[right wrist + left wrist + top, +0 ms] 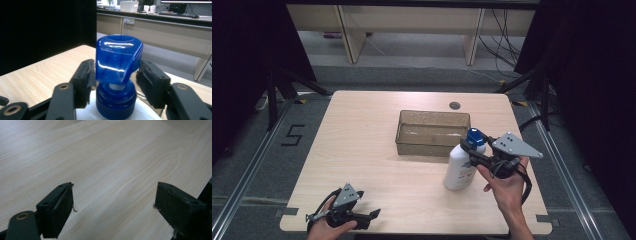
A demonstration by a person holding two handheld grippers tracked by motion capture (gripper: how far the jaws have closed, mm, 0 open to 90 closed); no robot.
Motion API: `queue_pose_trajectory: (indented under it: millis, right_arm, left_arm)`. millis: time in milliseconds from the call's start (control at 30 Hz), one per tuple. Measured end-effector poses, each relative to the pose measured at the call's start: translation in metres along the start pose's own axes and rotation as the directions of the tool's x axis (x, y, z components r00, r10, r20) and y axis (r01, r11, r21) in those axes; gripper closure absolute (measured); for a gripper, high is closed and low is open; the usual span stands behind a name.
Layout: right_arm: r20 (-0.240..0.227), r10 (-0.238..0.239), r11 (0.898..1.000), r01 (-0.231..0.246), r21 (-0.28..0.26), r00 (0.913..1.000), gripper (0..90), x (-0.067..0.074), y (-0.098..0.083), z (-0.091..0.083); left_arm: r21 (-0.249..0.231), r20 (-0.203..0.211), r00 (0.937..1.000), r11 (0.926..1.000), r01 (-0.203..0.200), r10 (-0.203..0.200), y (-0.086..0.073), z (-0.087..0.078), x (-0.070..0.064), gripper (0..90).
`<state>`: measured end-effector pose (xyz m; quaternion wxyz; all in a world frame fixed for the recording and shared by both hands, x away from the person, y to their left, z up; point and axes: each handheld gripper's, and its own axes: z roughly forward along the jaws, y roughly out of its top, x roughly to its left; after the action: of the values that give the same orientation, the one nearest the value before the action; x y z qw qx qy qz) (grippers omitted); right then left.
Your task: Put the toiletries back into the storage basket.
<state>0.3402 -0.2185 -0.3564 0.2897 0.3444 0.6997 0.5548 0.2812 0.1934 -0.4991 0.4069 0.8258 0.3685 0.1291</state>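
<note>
A white bottle (459, 167) with a blue pump cap (475, 136) stands upright on the table, just in front of the right end of a clear plastic bin (424, 148). My right gripper (469, 146) reaches in from the right at cap height. In the right gripper view its two pads sit against either side of the blue cap (117, 57), so the right gripper (115, 75) is shut on it. My left gripper (373, 216) rests at the table's front left edge. Its jaws stand wide apart, and the left gripper (113, 200) has just bare wood between them.
The clear bin looks empty and sits mid-table toward the back. A small round grommet (454, 105) is set in the light wooden table (362, 130) behind it. Dark curtains and stands flank the table on both sides.
</note>
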Motion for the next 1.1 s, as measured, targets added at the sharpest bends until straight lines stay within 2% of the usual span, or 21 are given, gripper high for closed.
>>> queue_pose_trajectory:
  millis: [33, 67, 100, 200, 267, 300, 367, 400, 433, 533, 567, 600, 667, 700, 733, 767, 933, 1000, 1100]
  right_arm:
    - [0.000, 0.000, 1.000, 0.000, 0.000, 1.0000, 48.8, 0.0000, 0.0000, 0.0000]
    - [0.000, -0.023, 1.000, 0.023, -0.017, 0.9997, 51.5, -0.0008, 0.0003, 0.0011]
    - [0.000, -0.007, 1.000, 0.007, -0.013, 1.0000, 53.7, 0.0002, 0.0003, 0.0012]
    - [0.003, -0.020, 1.000, 0.021, -0.017, 0.9998, 58.9, -0.0004, 0.0003, 0.0020]
    - [-0.005, -0.005, 1.000, 0.005, -0.010, 1.0000, 60.1, 0.0008, 0.0001, 0.0021]
    - [0.006, -0.010, 1.000, 0.011, -0.020, 0.9999, 61.4, 0.0019, 0.0001, 0.0019]
    - [-0.001, -0.012, 1.000, 0.012, -0.022, 0.9999, 61.6, 0.0026, 0.0006, 0.0012]
    - [0.016, 0.011, 1.000, -0.011, -0.012, 0.9998, 61.7, 0.0046, 0.0007, -0.0003]
    - [0.010, -0.004, 1.000, 0.004, -0.020, 0.9999, 61.6, 0.0039, 0.0008, 0.0005]
    - [0.035, -0.020, 1.000, 0.020, -0.016, 0.9992, 61.6, 0.0060, 0.0018, -0.0001]
    - [0.036, -0.012, 1.000, 0.012, -0.001, 0.9993, 61.5, 0.0071, 0.0025, -0.0008]
    - [0.038, -0.012, 1.000, 0.012, -0.013, 0.9992, 61.4, 0.0073, 0.0031, -0.0001]
    - [0.032, -0.004, 1.000, 0.005, -0.004, 0.9995, 61.4, 0.0073, 0.0037, -0.0007]
    - [0.035, -0.024, 1.000, 0.025, -0.017, 0.9991, 61.3, 0.0048, 0.0047, 0.0001]
    - [0.022, 0.003, 1.000, -0.003, -0.001, 0.9998, 61.3, 0.0056, 0.0051, -0.0003]
    - [0.022, 0.003, 1.000, -0.003, -0.001, 0.9998, 61.3, 0.0056, 0.0051, -0.0003]
    - [0.031, -0.029, 1.000, 0.029, -0.007, 0.9991, 61.3, 0.0047, 0.0068, 0.0019]
    - [0.029, -0.016, 1.000, 0.016, -0.006, 0.9994, 61.3, 0.0061, 0.0068, 0.0023]
    - [0.022, -0.028, 1.000, 0.028, -0.007, 0.9994, 61.3, 0.0047, 0.0080, 0.0033]
  left_arm:
    - [0.000, 0.000, 1.0000, 1.0000, 0.000, 0.000, 0.0000, 0.0000, 0.0000, 14.9]
    - [-0.023, 0.001, 0.9999, 0.9997, 0.011, -0.011, 0.0000, 0.0011, -0.0016, 14.9]
    - [-0.022, 0.001, 1.0000, 0.9997, 0.006, -0.006, 0.0001, 0.0009, -0.0017, 14.9]
    - [-0.009, -0.001, 1.0000, 0.9999, -0.009, 0.009, 0.0005, -0.0002, -0.0018, 14.9]
    - [-0.016, 0.001, 0.9999, 0.9998, -0.011, 0.011, -0.0002, -0.0004, -0.0021, 14.9]
    - [-0.035, 0.006, 0.9999, 0.9993, 0.014, -0.014, -0.0008, 0.0005, -0.0039, 14.9]
    - [-0.035, -0.001, 0.9999, 0.9993, 0.014, -0.014, -0.0019, 0.0005, -0.0032, 14.9]
    - [-0.014, 0.000, 0.9999, 0.9998, -0.010, 0.010, -0.0015, -0.0013, -0.0013, 14.9]
    - [-0.031, -0.001, 0.9999, 0.9994, 0.014, -0.014, -0.0013, -0.0007, -0.0033, 14.9]
    - [-0.017, 0.001, 1.0000, 0.9998, -0.009, 0.009, -0.0002, -0.0024, -0.0012, 14.9]
    - [-0.021, 0.009, 1.0000, 0.9998, -0.001, 0.001, -0.0004, -0.0017, -0.0015, 14.9]
    - [-0.025, 0.008, 1.0000, 0.9997, 0.003, -0.002, -0.0008, -0.0009, -0.0017, 15.0]
    - [-0.017, 0.004, 1.0000, 0.9998, -0.006, 0.006, -0.0008, -0.0011, -0.0011, 14.9]
    - [-0.026, 0.006, 1.0000, 0.9997, 0.002, -0.002, -0.0009, -0.0005, -0.0018, 14.9]
    - [-0.032, 0.008, 0.9999, 0.9994, 0.011, -0.011, -0.0007, -0.0004, -0.0026, 14.9]
    - [-0.022, 0.009, 1.0000, 0.9998, 0.000, 0.001, -0.0006, -0.0013, -0.0017, 14.9]
    - [-0.023, 0.008, 0.9999, 0.9997, 0.012, -0.012, -0.0009, -0.0016, -0.0020, 15.0]
    - [-0.015, 0.005, 0.9999, 0.9998, 0.013, -0.013, -0.0004, -0.0022, -0.0022, 15.0]
    - [-0.016, 0.006, 0.9999, 0.9998, 0.015, -0.015, -0.0004, -0.0021, -0.0023, 14.9]
